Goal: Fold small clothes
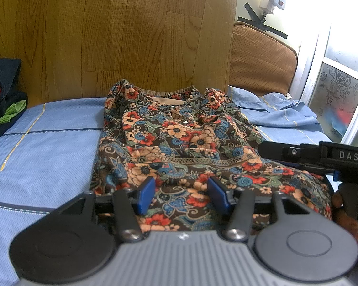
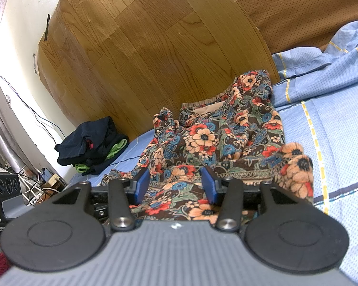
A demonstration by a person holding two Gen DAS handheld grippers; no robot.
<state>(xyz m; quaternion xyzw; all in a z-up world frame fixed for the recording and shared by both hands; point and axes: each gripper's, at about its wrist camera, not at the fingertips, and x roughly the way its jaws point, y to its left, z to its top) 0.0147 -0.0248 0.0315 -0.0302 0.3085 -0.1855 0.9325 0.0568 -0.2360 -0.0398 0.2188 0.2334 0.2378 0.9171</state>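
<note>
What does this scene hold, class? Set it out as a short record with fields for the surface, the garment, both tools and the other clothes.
surface: blue bedsheet with yellow and dark lines
garment: floral garment, rumpled, lying on the sheet, not yet folded
left tool: blue pads apart, over the garment's near edge
right tool: blue pads apart, over the garment's near edge
other clothes: dark clothes pile with green and red bits, beside the wooden board

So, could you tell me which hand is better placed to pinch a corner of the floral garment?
Probably left: the left tongs, open, sit nearer the floral garment's left edge than the right tongs do its right edge.
</note>
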